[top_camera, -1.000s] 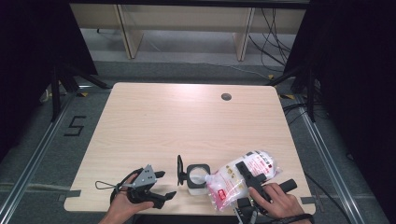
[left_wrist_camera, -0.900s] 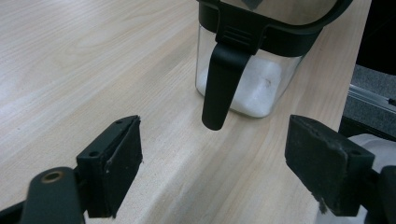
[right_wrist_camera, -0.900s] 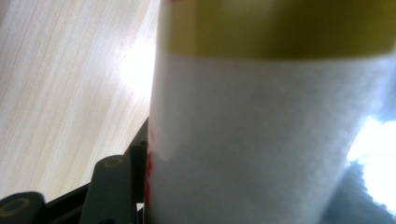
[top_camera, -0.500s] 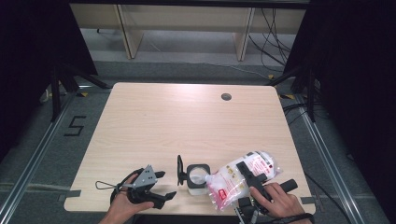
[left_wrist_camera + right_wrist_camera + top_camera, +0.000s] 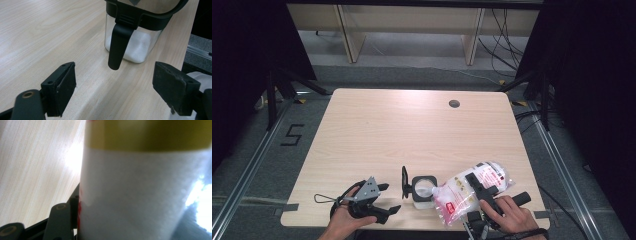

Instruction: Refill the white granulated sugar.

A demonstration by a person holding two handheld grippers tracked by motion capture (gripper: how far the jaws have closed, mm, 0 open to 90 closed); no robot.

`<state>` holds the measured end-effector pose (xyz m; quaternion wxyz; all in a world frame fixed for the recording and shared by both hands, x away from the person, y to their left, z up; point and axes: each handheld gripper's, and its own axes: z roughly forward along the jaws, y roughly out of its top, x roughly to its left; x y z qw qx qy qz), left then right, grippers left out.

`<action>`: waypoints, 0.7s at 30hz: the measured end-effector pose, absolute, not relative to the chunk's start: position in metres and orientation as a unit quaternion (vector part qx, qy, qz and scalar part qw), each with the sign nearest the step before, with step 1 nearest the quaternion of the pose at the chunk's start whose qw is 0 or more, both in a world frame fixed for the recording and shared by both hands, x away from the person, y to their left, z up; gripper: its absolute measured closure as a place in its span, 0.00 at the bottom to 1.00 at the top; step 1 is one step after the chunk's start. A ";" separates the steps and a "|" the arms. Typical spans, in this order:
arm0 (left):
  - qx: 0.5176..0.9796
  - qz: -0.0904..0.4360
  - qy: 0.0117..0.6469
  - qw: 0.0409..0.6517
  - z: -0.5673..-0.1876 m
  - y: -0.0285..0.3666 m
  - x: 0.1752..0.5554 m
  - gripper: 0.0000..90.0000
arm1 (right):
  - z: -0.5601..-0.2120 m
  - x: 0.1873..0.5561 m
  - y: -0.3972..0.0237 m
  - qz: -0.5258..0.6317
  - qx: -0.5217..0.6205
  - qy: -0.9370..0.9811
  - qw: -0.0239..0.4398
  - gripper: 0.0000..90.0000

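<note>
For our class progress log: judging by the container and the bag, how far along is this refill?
Done: the container stands open, lid flipped aside, some white powder inside. In hand: the right gripper holds the bag tilted at its mouth; the left gripper waits open. Left: probably finishing, then closing the lid.

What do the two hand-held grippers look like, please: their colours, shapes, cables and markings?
Both are black tools. The left gripper carries a grey three-cornered plate on top, and a thin dark cable loops out from it. Its two black jaws end in flat rectangular pads with brass-coloured pivot pins. The right gripper has a long black body and a dark strap at the wrist. No markings are readable.
</note>
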<state>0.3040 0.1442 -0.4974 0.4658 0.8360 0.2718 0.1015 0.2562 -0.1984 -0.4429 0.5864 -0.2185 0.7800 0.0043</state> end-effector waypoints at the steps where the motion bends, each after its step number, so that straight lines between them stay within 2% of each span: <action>1: 0.834 0.101 0.273 0.468 -0.498 0.144 0.304 0.21 | -0.443 0.257 -0.199 0.006 -0.227 0.774 0.591 0.49; 21: 0.836 0.107 0.267 0.467 -0.498 0.145 0.305 0.21 | -0.442 0.257 -0.199 0.002 -0.227 0.774 0.591 0.49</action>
